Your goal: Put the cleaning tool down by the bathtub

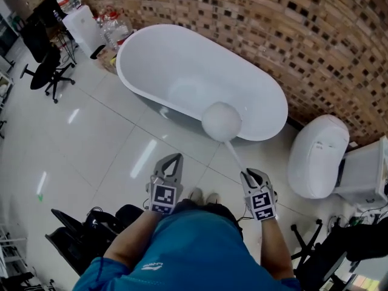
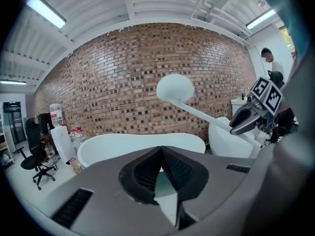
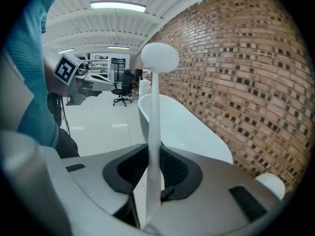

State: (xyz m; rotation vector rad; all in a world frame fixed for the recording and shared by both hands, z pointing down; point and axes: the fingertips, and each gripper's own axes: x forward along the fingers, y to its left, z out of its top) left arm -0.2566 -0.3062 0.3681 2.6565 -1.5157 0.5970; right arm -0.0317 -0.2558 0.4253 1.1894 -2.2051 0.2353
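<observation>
The cleaning tool is a white stick with a round white head [image 1: 221,121]. My right gripper [image 1: 250,174] is shut on the lower end of its handle [image 1: 235,156], and the head hangs over the near rim of the white bathtub [image 1: 182,65]. In the right gripper view the handle [image 3: 153,132] runs straight up between the jaws to the head [image 3: 160,57], with the tub [image 3: 177,122] behind. My left gripper [image 1: 176,157] is beside it over the floor, shut and holding nothing. The left gripper view shows the tool head [image 2: 174,87], the tub [image 2: 123,144] and my right gripper [image 2: 241,122].
A brick wall [image 1: 273,17] curves behind the tub. A white toilet [image 1: 318,156] stands to the tub's right. At the far left are an office chair [image 1: 45,65], a white appliance [image 1: 82,26] and water bottles [image 1: 115,26]. Black chair bases [image 1: 79,235] sit near my feet.
</observation>
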